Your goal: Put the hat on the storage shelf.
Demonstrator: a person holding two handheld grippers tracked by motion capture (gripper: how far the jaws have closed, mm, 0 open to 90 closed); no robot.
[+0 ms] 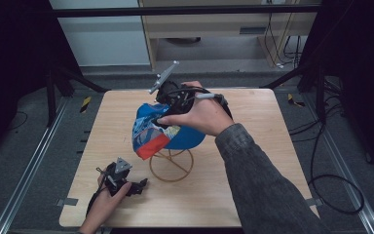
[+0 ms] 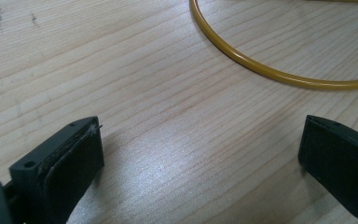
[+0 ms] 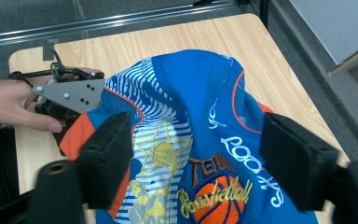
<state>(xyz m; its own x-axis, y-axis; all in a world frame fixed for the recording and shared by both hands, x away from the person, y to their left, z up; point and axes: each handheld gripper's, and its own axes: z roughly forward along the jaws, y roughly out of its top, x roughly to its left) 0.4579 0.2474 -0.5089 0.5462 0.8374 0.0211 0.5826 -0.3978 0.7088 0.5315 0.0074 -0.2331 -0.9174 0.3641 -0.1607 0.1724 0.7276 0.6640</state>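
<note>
While the blue cap [image 1: 168, 130] is sitting on top of the yellow wire stand [image 1: 171, 165], you're hovering your right gripper [image 3: 196, 158] just over it with jaws spread wide, gripping nothing, and your left gripper [image 1: 137, 185] is resting open beside the stand's ring. Cap is looking lopsided, so any nudge risks tipping it or the light stand. Everything is sitting on the wood table [image 1: 253, 185], dim room, grey floor, cables around it.

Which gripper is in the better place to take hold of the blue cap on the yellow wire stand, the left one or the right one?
The right one, probably. The right gripper hovers open right over the cap, its jaws on either side of the cloth. The left gripper is open too, but low over the table, beside the stand.
</note>
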